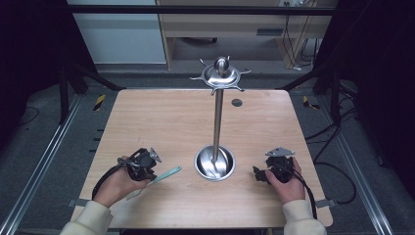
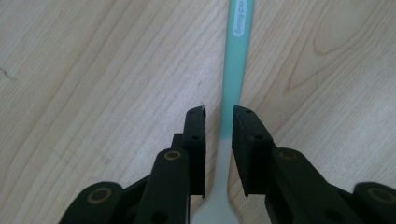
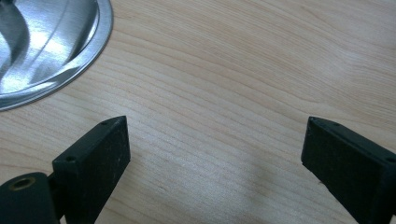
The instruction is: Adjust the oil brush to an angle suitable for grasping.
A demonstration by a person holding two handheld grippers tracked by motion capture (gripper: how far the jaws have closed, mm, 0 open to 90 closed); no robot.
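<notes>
The teal-handled utensil (image 2: 236, 70) lies flat on the bench (image 1: 161, 117), its pale, widening end running back under the left tool (image 2: 219, 112) and its printed handle pointing straight ahead of it. The left tool's jaws stand narrow, one on each side of the handle where teal turns to white, but a sliver of wood shows between each pad and the handle — they straddle it without pressing on it. So I judge the utensil to be lying loose, not gripped. In the high view the left tool (image 1: 142, 166) sits over the near end of the utensil (image 1: 164, 175), whose far tip points toward the metal stand.

That stand's round dished base (image 1: 214, 164) sits just beyond the utensil's tip, and its pole (image 1: 218, 122) rises to a crown of hooks (image 1: 221, 76). No utensil hangs on any hook, so if the work is to hang it, nearly all of it seems left: close on the handle, lift, carry it up.

The right tool (image 1: 266, 175) rests on the other side of the base with its jaws wide and nothing between them; the base rim (image 3: 70, 65) lies ahead to its left. Nothing lies between utensil and stand — only the pole itself might be in the way of a lift.
</notes>
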